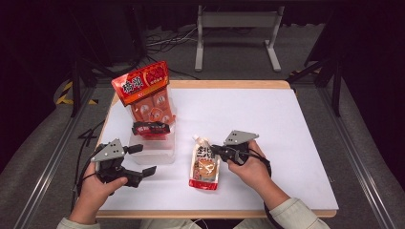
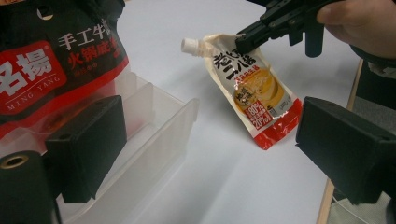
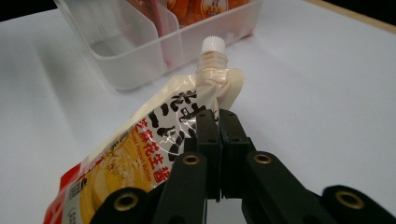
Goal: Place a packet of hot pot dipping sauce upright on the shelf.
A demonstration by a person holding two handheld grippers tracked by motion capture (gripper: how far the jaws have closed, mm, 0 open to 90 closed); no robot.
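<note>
Pouch (image 1: 205, 164) is lying on the table (image 1: 286, 124), right gripper (image 1: 216, 150) pinching its upper edge. Left gripper (image 2: 210, 154) is waiting released beside the bin (image 2: 154, 135). Right gripper view: jaws clenching pouch film; next, lifting toward the bin.

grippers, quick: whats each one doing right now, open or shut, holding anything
Left gripper: jaws open, holding nothing, beside the clear bin.
Right gripper: jaws shut on the spouted sauce pouch near its top.

White table (image 1: 286, 143) bears a clear bin (image 1: 153, 152) and sauce pouch (image 1: 205, 167).
</note>
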